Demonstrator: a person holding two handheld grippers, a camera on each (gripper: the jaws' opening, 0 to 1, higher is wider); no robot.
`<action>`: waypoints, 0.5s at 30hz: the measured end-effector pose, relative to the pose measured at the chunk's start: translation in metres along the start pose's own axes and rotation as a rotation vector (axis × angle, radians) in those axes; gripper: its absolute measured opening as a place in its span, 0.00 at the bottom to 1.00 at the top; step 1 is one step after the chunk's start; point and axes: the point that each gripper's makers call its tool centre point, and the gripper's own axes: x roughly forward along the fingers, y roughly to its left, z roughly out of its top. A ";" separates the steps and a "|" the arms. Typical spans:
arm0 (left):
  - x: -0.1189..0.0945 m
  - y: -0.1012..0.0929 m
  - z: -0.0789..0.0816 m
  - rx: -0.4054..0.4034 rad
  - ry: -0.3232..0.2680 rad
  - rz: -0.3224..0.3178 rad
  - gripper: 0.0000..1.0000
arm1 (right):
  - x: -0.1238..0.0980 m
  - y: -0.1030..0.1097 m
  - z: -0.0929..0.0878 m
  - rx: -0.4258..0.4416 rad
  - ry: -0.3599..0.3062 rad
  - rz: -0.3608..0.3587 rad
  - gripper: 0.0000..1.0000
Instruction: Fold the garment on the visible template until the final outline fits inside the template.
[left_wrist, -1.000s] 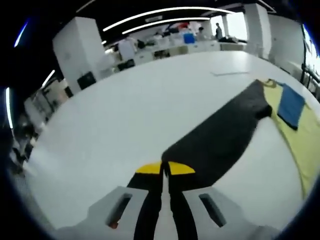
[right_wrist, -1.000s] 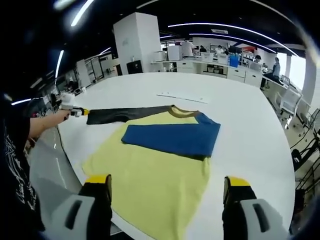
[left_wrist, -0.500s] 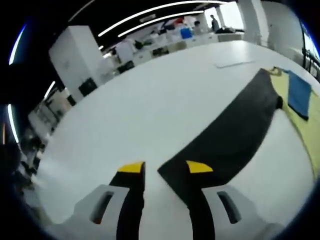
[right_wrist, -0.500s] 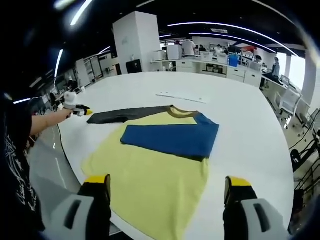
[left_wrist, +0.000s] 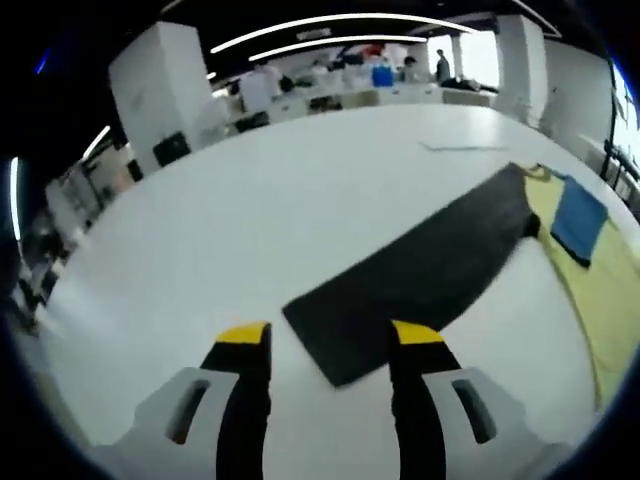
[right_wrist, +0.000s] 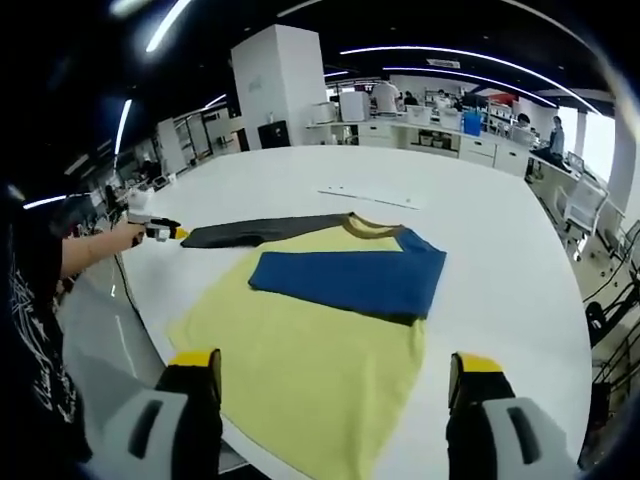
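The left claw (left_wrist: 330, 340) is hovering with jaws spread, gripping nothing; the dark sleeve (left_wrist: 420, 270) of the T-shirt (right_wrist: 310, 340) is lying flat on the white table (left_wrist: 250, 220), its cuff end sitting between and just ahead of the yellow fingertips (left_wrist: 245, 333). The right claw (right_wrist: 335, 365) is also standing spread wide and empty, with the yellow shirt body spreading just ahead of it and the blue sleeve (right_wrist: 350, 280) lying folded across the chest. No writing is reading clearly anywhere.

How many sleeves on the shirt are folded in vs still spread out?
2 sleeves. The blue sleeve is folded across the yellow body; the dark sleeve lies spread flat toward the left gripper, whose jaws stand open.
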 end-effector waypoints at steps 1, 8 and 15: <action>-0.001 -0.001 -0.001 -0.003 -0.002 0.000 0.41 | 0.000 0.001 0.000 0.001 -0.001 0.001 0.94; 0.001 0.000 -0.019 -0.168 0.041 0.018 0.36 | 0.001 0.005 -0.004 0.005 0.004 0.016 0.95; 0.002 0.000 -0.029 -0.197 0.065 0.033 0.32 | 0.002 0.011 -0.005 -0.015 -0.001 0.030 0.98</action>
